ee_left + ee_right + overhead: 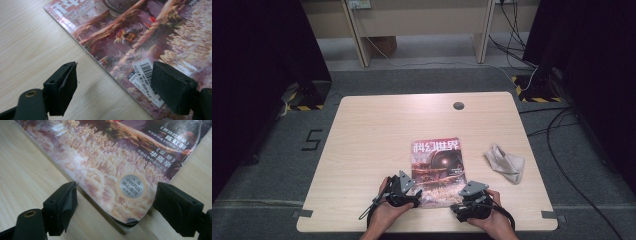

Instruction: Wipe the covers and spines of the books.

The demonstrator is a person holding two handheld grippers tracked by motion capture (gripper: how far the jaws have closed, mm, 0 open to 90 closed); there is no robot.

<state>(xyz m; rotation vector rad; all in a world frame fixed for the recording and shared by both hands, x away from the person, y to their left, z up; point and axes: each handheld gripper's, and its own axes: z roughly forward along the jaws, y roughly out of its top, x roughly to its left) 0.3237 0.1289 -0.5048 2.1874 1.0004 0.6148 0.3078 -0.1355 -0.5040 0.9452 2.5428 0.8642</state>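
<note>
A magazine (438,171) is seen lying flat on the worktop (377,130), a little right of the middle and close to the near edge, its cover up and its title towards the far edge. At its near left corner the left tool (408,192) is held low over the worktop; in the left gripper view the magazine's (140,37) left edge is seen running slantwise between the two jaws, one jaw being placed over bare wood and the other over the cover beside the barcode label (146,80). The jaws are spread wide, nothing is pinched between them, and whether the cover is touched cannot be told. At the magazine's near right corner the right tool (469,200) is held likewise; in the right gripper view the slightly lifted, worn corner of the magazine (107,170) is seen between the jaws, which are spread apart and pressed on nothing, with a round silver seal (132,185) lying just behind the gap. Further right, well apart from the magazine and near the right edge, a crumpled grey cloth (506,163) is left. Open wood is found over the left half and along the far edge, where a small round hole (458,105) is set.
</note>
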